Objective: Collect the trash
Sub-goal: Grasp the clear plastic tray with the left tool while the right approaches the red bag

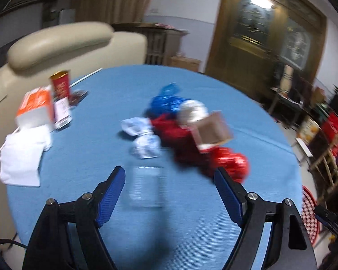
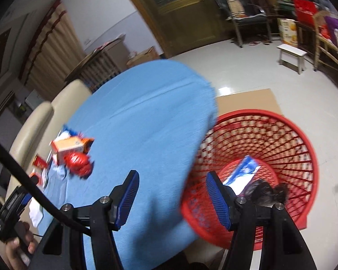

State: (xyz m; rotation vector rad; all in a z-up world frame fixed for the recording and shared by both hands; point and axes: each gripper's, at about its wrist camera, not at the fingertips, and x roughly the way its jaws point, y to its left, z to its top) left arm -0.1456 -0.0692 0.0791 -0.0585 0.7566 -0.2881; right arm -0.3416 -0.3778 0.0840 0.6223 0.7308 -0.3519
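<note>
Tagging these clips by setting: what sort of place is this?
Most likely a home living or dining room: a cream sofa beside the blue-clothed table, a wooden glazed cabinet, curtains.

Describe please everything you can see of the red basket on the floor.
The red basket is round, of openwork plastic lattice as it looks, with a solid rim. It stands upright on a flat cardboard sheet beside the blue table, whose edge hides part of it. Inside lie a blue-white wrapper and a dark clump.

Blue-clothed round table [image 1: 214, 225] with clear plastic bottle [image 1: 146, 180], crumpled wrappers [image 1: 187, 135], white tissue [image 1: 22, 159], orange carton [image 1: 35, 109].
</note>
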